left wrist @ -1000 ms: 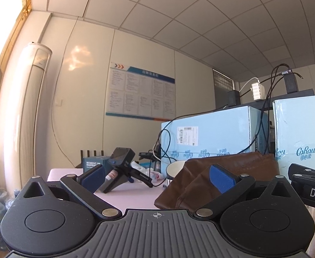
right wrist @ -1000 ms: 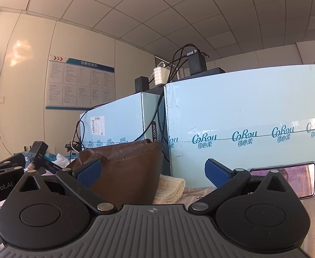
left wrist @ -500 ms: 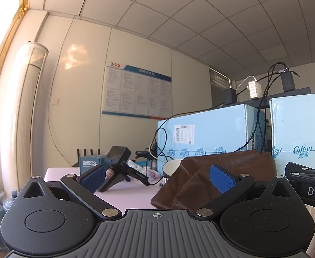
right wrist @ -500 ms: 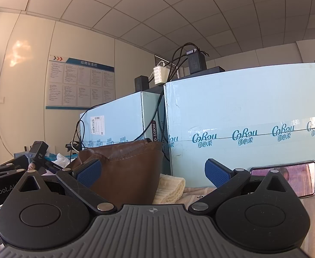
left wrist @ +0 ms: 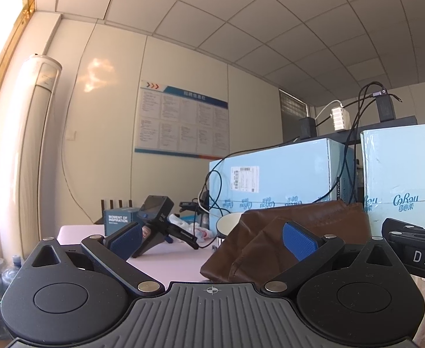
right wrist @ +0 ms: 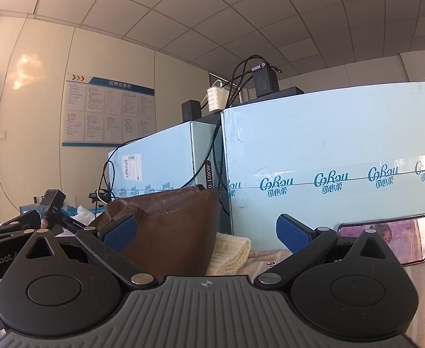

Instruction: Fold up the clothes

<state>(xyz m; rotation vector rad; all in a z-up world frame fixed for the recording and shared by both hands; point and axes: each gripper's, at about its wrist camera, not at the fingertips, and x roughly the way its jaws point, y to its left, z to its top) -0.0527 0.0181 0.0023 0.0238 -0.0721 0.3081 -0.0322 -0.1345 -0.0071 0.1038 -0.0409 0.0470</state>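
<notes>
Brown garment lay bunched on table ahead, by blue boxes; no neat fold visible, so I judged work barely begun. My left gripper and right gripper: jaws apart, gripping nothing.

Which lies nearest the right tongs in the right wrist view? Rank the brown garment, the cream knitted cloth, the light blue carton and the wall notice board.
1. Brown leather-like garment, left of centre.
2. Cream knitted cloth, centre, behind it.
3. Light blue printed carton, right.
4. Blue-edged wall notice board, far left.
</notes>
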